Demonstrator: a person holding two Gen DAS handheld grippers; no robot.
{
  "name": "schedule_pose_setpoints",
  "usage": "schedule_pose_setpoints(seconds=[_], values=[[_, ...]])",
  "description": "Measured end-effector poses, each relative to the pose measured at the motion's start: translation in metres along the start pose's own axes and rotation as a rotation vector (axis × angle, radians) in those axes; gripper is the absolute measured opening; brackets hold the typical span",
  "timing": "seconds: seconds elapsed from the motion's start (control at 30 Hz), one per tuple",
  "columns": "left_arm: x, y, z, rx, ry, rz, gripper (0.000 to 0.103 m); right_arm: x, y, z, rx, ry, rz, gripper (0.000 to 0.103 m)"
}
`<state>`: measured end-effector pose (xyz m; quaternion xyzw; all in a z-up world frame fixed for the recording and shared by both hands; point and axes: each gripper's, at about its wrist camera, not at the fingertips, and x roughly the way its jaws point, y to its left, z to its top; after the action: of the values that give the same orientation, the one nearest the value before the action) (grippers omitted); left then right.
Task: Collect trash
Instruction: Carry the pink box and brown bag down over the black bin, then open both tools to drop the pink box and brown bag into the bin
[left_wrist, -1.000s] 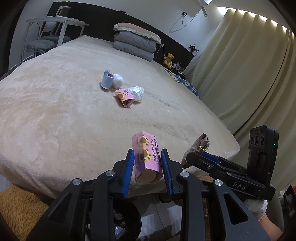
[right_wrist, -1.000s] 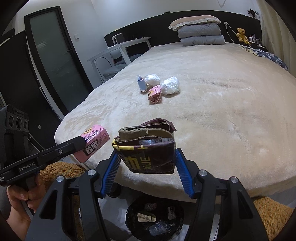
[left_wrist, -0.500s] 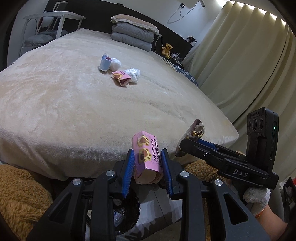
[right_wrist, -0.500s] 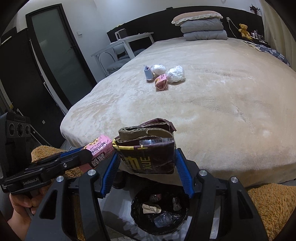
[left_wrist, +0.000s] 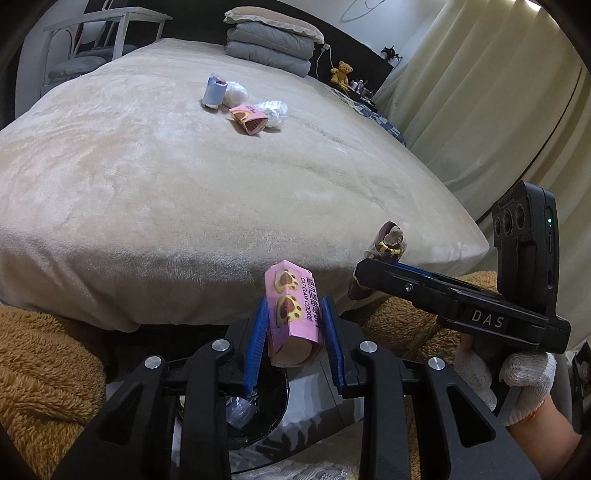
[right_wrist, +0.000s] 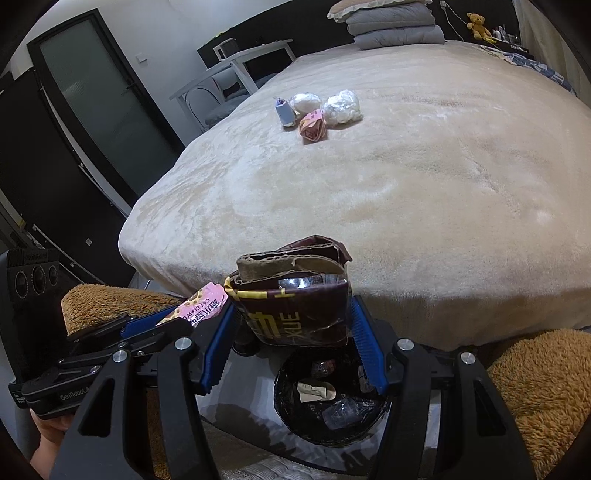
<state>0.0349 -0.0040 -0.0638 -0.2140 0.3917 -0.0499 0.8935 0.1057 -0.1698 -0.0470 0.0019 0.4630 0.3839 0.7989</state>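
Our left gripper (left_wrist: 295, 332) clamps the pink cookie box (left_wrist: 293, 314). Our right gripper (right_wrist: 291, 332) grips the brown carton (right_wrist: 295, 295) above the black bin (right_wrist: 332, 406).

bed cover (left_wrist: 166, 177): plush, matt cloth
pink cookie box (left_wrist: 293, 314): smooth printed card
brown carton (right_wrist: 295, 314): creased, glossy cardboard
rug (right_wrist: 535, 387): shaggy brown pile

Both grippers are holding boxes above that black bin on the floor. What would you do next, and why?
Probably open the right gripper: its brown box hangs right over the black bin, which already holds trash. The left gripper with its pink cookie box could follow.
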Motion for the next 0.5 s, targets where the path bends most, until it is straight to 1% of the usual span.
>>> schedule_pose_setpoints(seconds=[0.07, 0.2, 0.37, 0.5], values=[[0.004, 0.001, -0.002, 0.001, 0.021, 0.017, 0.028, 0.004, -0.002, -0.001, 0.017, 0.021, 0.005, 0.06], [0.013, 0.003, -0.007, 0.001, 0.076, 0.045, 0.028, 0.018, -0.01, -0.006, 0.077, 0.091, 0.013, 0.06], [0.03, 0.01, -0.013, -0.019, 0.161, 0.083, 0.028, 0.029, -0.015, -0.014, 0.108, 0.156, -0.005, 0.06], [0.035, 0.011, -0.015, -0.024, 0.19, 0.091, 0.028, 0.04, -0.021, -0.02, 0.142, 0.217, -0.014, 0.06]])
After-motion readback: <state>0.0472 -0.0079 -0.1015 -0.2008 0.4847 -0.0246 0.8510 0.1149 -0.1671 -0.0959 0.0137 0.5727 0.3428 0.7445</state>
